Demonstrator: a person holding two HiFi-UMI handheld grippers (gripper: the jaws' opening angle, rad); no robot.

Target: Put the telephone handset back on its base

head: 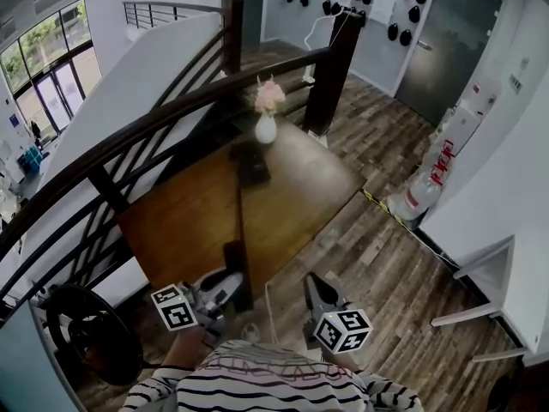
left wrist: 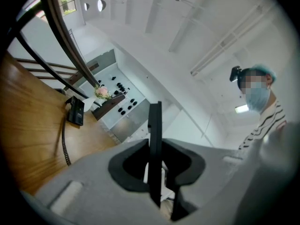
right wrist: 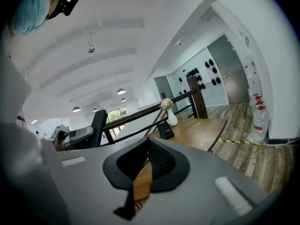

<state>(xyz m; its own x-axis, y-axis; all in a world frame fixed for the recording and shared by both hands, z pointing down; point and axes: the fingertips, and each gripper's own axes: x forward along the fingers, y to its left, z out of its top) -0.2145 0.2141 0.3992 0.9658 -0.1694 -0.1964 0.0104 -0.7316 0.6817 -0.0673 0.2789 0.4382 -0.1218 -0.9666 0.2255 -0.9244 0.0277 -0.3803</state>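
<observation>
Left gripper (head: pixel 221 288) is clamped on the handset (head: pixel 236 260), held upright off the table's (head: pixel 300 187) near edge. Its own view shows the handset only edge-on, as a thin black slab between the jaws. Right gripper (head: pixel 313 283) is empty with its tips together, off the near right corner. The base (head: pixel 251 163) is at the far side, just beside the vase (head: pixel 266 130) and close under the railing (head: pixel 171 110), so that edge is tight. The cord (head: pixel 240 209) runs down the middle from base to handset. The tabletop on both sides of it is bare, with open floor on the right. Red labels on the water bottles (head: pixel 416 197) are too small to read. The base's keypad can't be made out, and the dark round thing (head: pixel 90 333) at lower left is unclear.
</observation>
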